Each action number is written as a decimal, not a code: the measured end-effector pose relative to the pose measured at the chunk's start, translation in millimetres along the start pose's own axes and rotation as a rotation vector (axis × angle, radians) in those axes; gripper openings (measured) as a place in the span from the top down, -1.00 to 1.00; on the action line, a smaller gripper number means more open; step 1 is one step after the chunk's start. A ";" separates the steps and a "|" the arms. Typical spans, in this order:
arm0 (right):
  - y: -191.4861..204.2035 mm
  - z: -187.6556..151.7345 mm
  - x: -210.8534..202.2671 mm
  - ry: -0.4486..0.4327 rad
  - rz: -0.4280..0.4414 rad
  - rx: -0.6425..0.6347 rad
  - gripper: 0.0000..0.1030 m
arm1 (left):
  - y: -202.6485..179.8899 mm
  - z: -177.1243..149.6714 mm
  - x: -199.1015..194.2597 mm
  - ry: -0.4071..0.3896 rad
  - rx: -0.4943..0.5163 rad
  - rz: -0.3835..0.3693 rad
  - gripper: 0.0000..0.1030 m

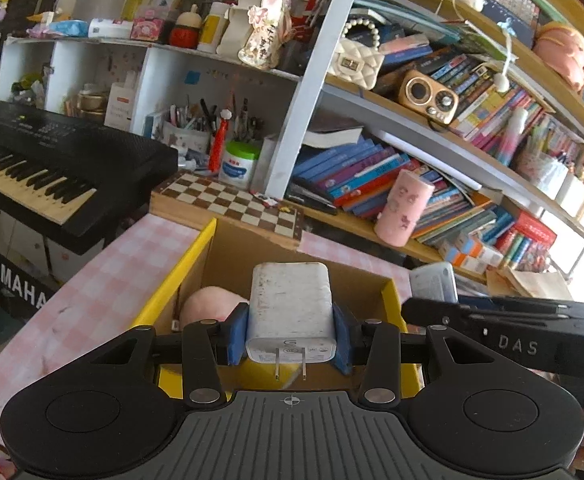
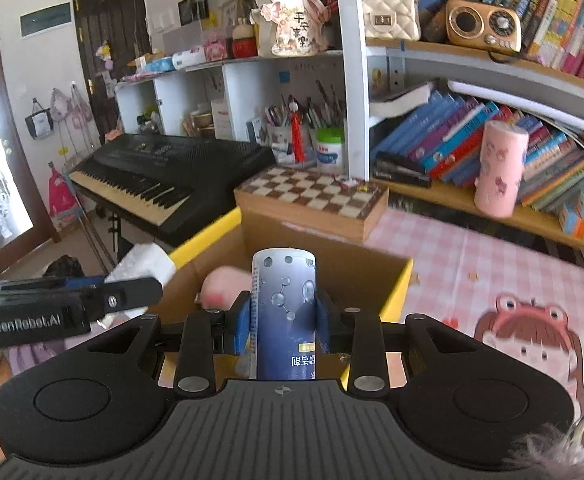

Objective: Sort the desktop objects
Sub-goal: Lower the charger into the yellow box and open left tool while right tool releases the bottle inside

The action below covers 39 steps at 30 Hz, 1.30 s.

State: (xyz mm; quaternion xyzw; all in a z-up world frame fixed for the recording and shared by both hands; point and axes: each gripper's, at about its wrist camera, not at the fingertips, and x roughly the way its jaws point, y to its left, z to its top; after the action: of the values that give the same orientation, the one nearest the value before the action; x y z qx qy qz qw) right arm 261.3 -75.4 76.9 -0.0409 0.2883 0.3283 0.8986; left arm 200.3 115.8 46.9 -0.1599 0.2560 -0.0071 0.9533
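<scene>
both jaws grip loads: left gripper [image 1: 290, 334] a charger [image 1: 290, 312], right gripper [image 2: 283, 320] a can [image 2: 285, 312]; release only once the box [image 1: 392, 292] lies squarely beneath.

A cardboard box [image 2: 324, 276] sits on the bench [image 2: 472, 264] in front of me, with a plush toy [image 2: 222, 286] inside it. Behind the box lies a chessboard [image 2: 312, 196], and left of that a keyboard [image 2: 160, 176]. My left hand-held gripper [image 1: 291, 334] holds a charger [image 1: 291, 308] above the box; my right hand-held gripper [image 2: 283, 320] holds a can [image 2: 284, 312] there too. Bookshelves [image 2: 492, 148] stand behind the bench, a cylindrical container [image 2: 500, 168] on the lowest.
</scene>
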 end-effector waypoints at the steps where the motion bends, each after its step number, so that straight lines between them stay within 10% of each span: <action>1: -2.3 3.5 5.3 -0.001 0.003 -0.002 0.42 | -1.0 0.9 5.1 0.004 0.000 0.008 0.19; 31: 4.5 -39.1 105.4 0.243 0.012 -0.376 0.42 | -8.5 -30.6 89.8 0.177 0.207 0.216 0.17; 39: 4.6 -39.2 107.0 0.252 0.002 -0.368 0.40 | -11.1 -30.0 69.5 0.090 0.210 0.232 -0.40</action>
State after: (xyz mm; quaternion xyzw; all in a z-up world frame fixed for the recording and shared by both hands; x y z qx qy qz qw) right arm 305.4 -21.4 -13.4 -0.2447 0.3336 0.3687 0.8324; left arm 246.7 89.6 -8.0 -0.0282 0.3130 0.0689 0.9468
